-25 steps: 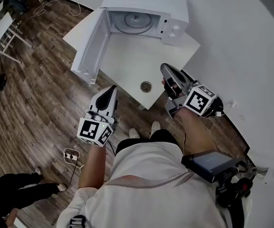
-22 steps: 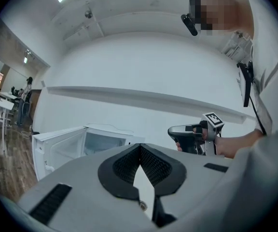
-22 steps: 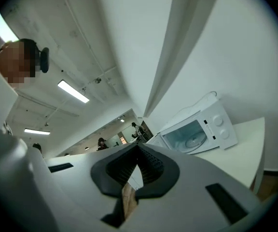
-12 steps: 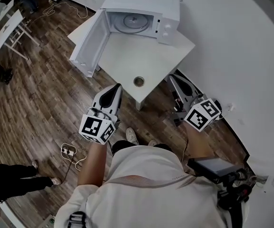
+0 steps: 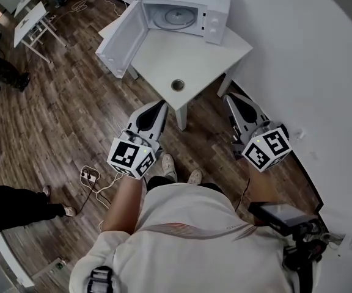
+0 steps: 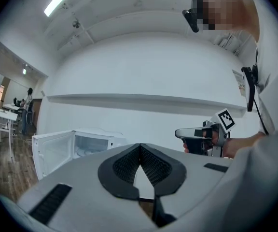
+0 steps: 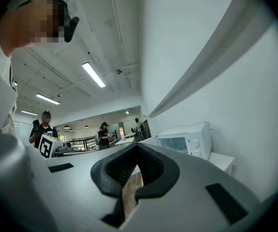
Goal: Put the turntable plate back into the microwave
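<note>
The plate (image 5: 181, 17) lies inside the microwave (image 5: 216, 11), whose door (image 5: 120, 38) hangs wide open at the far corner of the table (image 5: 188, 60). A person stands well clear of the table, with the left gripper (image 5: 161, 105) and the right gripper (image 5: 230, 96) both held level and pointing toward it. Each has its jaws pressed together on nothing. With the plate seated in the cavity and neither tool carrying anything, the job looks done apart from the door. The grippers appear to be simply at rest, kept off the furniture.
</note>
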Available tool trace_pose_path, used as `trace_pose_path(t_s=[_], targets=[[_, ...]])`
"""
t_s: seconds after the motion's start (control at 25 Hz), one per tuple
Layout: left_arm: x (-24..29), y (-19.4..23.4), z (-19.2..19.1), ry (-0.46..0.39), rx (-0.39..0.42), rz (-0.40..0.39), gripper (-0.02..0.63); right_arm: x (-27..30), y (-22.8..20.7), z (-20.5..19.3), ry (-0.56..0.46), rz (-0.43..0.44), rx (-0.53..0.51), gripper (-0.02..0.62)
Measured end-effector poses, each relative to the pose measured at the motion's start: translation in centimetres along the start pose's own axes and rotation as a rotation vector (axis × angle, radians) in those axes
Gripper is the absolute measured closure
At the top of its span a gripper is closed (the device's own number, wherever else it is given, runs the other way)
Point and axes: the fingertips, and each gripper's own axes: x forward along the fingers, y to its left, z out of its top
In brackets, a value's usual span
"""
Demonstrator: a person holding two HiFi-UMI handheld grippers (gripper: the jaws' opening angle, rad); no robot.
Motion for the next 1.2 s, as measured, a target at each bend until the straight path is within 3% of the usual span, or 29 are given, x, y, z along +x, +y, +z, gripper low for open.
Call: trace_pose_path(t_s=[0.32,1.2], targets=[[-2.3,-1.1,0.4,-0.012,0.004,-0.004,0.595,-1.5,1.7,0.2,0.000,-0.026,-0.055,0.591],[-4.8,4.0,1.4,-0.032,-0.004,-0.032,0.595,3.0,5.6,0.1,0.004,-0.065,-0.081,0.591]])
